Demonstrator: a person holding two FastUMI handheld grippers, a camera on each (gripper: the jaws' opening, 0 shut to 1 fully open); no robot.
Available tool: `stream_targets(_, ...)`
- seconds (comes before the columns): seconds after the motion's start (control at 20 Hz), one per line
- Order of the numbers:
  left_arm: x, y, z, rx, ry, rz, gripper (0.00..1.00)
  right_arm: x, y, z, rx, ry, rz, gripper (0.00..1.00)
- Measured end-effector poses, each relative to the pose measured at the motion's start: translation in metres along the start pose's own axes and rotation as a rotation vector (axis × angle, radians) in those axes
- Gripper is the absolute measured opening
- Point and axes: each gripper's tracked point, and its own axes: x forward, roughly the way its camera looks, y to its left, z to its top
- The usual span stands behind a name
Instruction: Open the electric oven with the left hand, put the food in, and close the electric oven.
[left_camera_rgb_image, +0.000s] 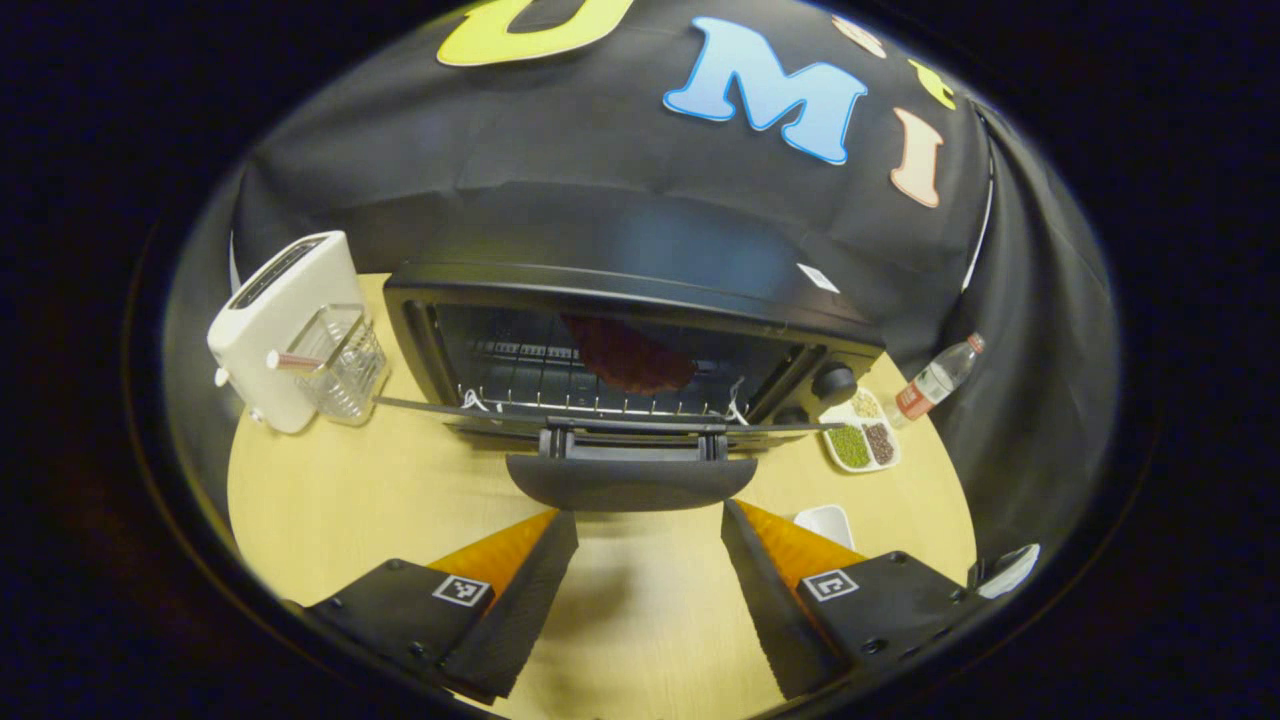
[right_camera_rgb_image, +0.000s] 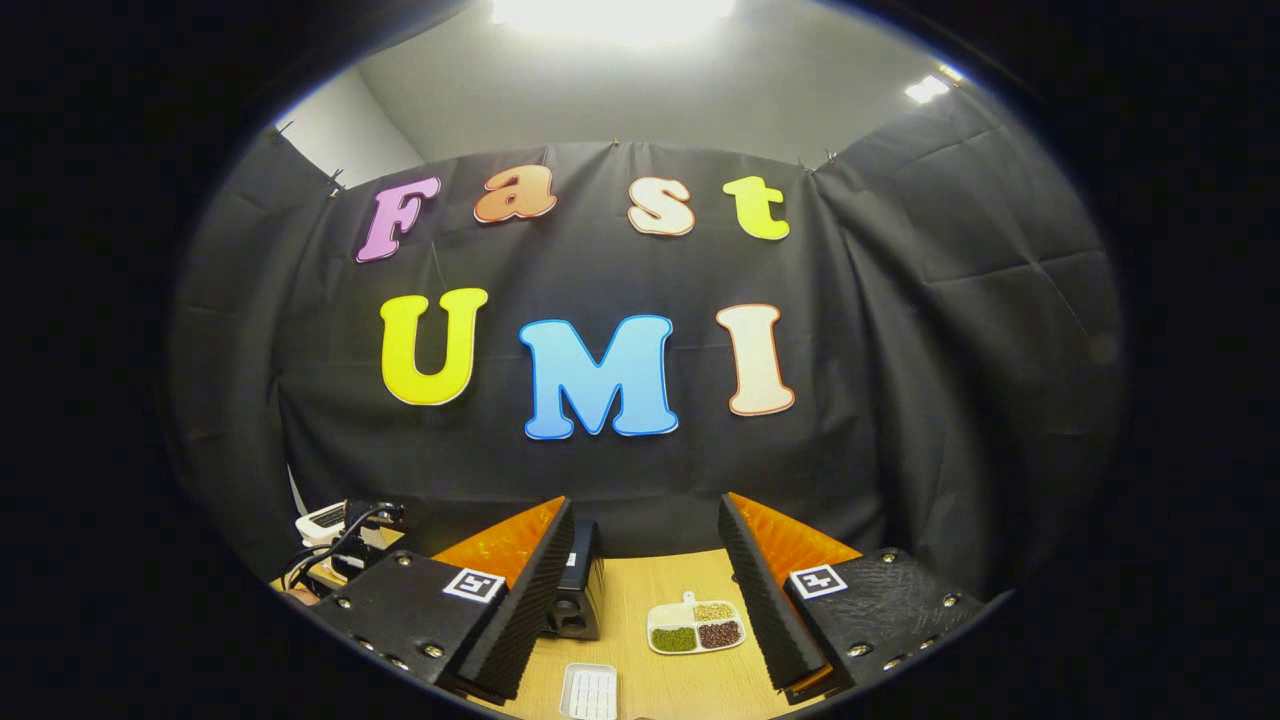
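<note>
so in the left gripper view, going left to right along the back of the wooden table (left_camera_rgb_image: 330, 500): a white toaster (left_camera_rgb_image: 280, 320) is sitting at the far left edge with a clear glass container (left_camera_rgb_image: 345, 362) touching its right side. next over, the black electric oven (left_camera_rgb_image: 640, 330) is taking up the middle of the back, its door (left_camera_rgb_image: 610, 425) hanging flat open toward the camera with the handle (left_camera_rgb_image: 628, 480) sticking out front. the food (left_camera_rgb_image: 630, 358), a dark reddish lump, is sitting inside on the wire rack (left_camera_rgb_image: 590, 405). just right of the oven a white divided dish (left_camera_rgb_image: 860, 440) of beans is lying, and a plastic bottle (left_camera_rgb_image: 935, 382) is leaning by the far right edge. the left gripper (left_camera_rgb_image: 648, 560) is hanging spread wide, gripping nothing, just short of the handle.

in the right gripper view, the right gripper (right_camera_rgb_image: 645, 590) is also gaping apart with nothing between its fingers, pointing high at the cloth wall. a small white tray (right_camera_rgb_image: 590, 690) is lying at the bottom.
</note>
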Motion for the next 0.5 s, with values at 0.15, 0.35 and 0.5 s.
stream_targets(0.15, 0.005, -0.001, 0.011, 0.002, -0.023, 0.001, 0.98, 0.001, -0.002, -0.002, 0.0, 0.004, -0.007, 0.88)
stream_targets(0.35, 0.004, 0.0, 0.033, -0.001, -0.06, 0.002, 0.94, 0.001, -0.004, -0.004, 0.005, 0.013, -0.012, 0.88)
stream_targets(0.5, -0.006, -0.001, 0.055, 0.012, -0.144, 0.008, 0.97, 0.003, -0.004, -0.004, -0.001, 0.008, -0.012, 0.88)
